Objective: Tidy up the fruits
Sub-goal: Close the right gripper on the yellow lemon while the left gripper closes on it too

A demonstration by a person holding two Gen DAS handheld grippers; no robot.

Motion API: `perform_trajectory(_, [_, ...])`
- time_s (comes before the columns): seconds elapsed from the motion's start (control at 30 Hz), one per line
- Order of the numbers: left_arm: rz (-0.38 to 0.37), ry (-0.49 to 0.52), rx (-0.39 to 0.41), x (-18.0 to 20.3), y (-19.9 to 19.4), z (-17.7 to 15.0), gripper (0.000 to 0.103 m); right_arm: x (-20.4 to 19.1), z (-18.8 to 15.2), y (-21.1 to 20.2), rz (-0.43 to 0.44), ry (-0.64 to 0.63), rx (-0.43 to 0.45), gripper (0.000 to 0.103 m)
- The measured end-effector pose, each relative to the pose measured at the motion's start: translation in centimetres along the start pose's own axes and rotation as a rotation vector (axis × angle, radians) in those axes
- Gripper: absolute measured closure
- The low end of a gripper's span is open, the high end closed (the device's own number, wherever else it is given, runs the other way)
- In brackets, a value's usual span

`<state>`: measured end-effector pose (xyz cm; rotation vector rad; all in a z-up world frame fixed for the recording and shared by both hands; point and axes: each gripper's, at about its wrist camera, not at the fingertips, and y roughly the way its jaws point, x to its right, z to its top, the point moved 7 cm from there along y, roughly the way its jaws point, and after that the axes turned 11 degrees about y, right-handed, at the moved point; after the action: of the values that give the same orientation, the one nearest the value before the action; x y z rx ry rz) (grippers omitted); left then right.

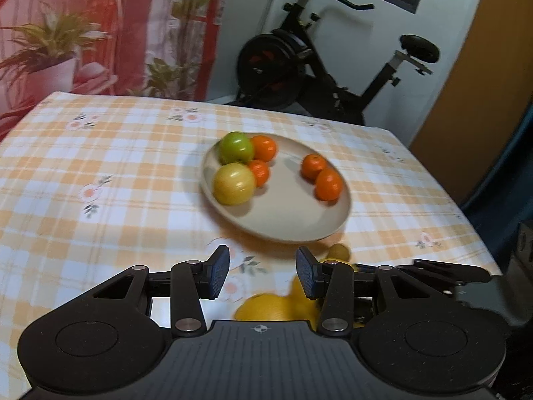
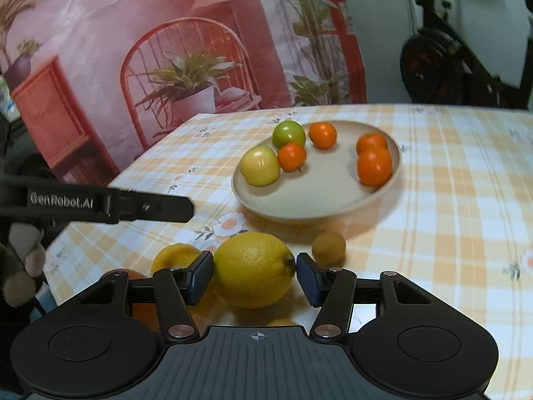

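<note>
A yellow lemon (image 2: 255,268) sits between the pads of my right gripper (image 2: 255,266), which touch it on both sides just above the checked tablecloth. A beige plate (image 2: 316,200) beyond it holds a green apple (image 2: 288,134), a yellow apple (image 2: 260,165) and several oranges (image 2: 374,166). A small brownish fruit (image 2: 328,248) lies in front of the plate, and a yellow-orange fruit (image 2: 176,256) lies left of the lemon. My left gripper (image 1: 263,273) hovers open over bare cloth in front of the plate (image 1: 299,233), nothing between its fingers.
The left gripper's black side (image 2: 100,201) reaches in beside the right one. A person's fingers (image 2: 20,280) show at the left edge. An exercise bike (image 1: 316,66) stands behind the table, beside a printed backdrop (image 1: 100,33). The table's right edge (image 1: 466,220) drops off near the plate.
</note>
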<state>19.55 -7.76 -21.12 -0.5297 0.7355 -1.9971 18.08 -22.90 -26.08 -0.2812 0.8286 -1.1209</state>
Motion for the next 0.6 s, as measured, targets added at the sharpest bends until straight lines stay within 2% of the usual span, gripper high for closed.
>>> perform_trajectory(0.23, [-0.104,-0.011,-0.069,1.1,2.6,1.3,0.057,-0.8,0.5,0.6,-0.017,-0.061,0.016,0.052])
perform_trajectory(0.37, [-0.133,-0.004,-0.098,1.6,3.8,1.5,0.057,-0.9,0.5,0.8,-0.013,-0.075,0.022,0.052])
perform_trajectory(0.6, [-0.136,0.023,-0.133,2.2,4.9,1.4,0.057,-1.0,0.7,1.1,-0.008,-0.087,0.026,0.052])
